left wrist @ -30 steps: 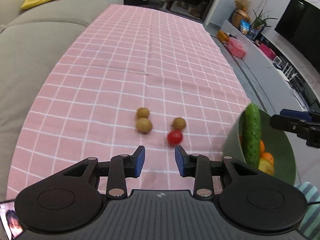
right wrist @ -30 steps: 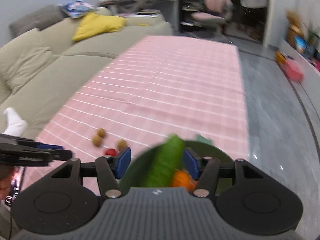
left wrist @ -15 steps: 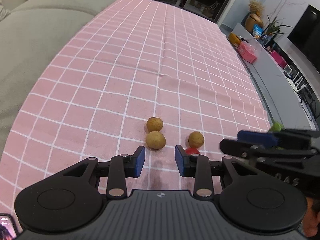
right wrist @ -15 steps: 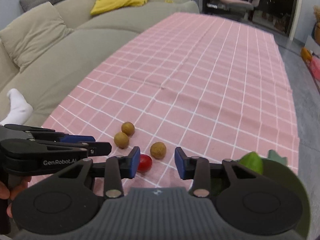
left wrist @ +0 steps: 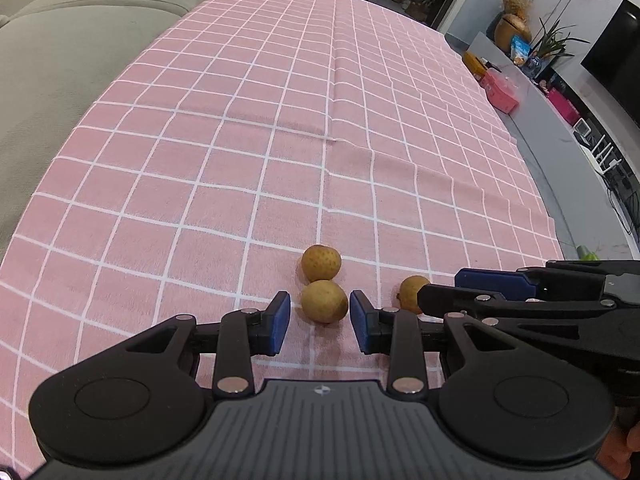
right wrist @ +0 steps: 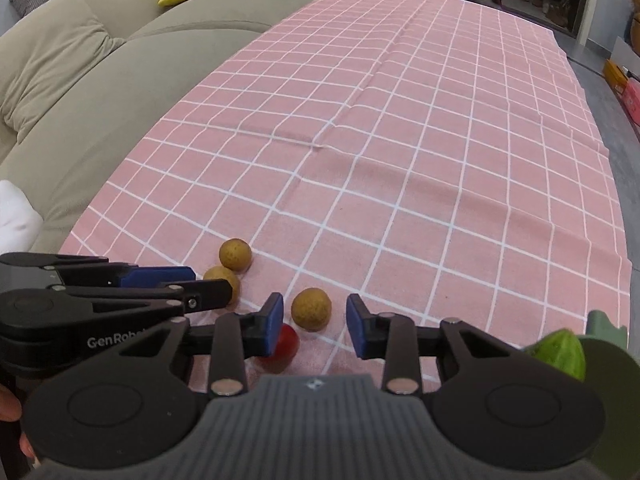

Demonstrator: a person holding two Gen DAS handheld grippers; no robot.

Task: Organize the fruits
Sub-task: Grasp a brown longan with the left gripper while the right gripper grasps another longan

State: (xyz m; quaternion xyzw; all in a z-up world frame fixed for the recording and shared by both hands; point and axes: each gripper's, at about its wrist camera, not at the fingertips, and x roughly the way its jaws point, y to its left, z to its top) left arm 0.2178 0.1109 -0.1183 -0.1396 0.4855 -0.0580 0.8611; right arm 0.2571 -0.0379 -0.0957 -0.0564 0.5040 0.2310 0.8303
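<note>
Three small brown round fruits and a red cherry tomato (right wrist: 282, 347) lie on the pink checked cloth (left wrist: 280, 152). My left gripper (left wrist: 320, 320) is open, its jaws on either side of the near brown fruit (left wrist: 324, 301); a second brown fruit (left wrist: 321, 262) touches it just behind. My right gripper (right wrist: 315, 322) is open around the third brown fruit (right wrist: 311, 308), which also shows in the left wrist view (left wrist: 410, 293). The tomato sits under the right gripper's left finger (right wrist: 272, 322). The two grippers are side by side, close together.
A green bowl (right wrist: 612, 380) with a cucumber (right wrist: 560, 354) in it stands at the cloth's near right corner. A beige sofa (right wrist: 80, 80) runs along the left edge. The floor and a low cabinet (left wrist: 560, 128) lie to the right.
Both grippers have moved forward and down to the fruits. The left one now brackets the near brown fruit, the right one has come from the bowl to the third brown fruit.
</note>
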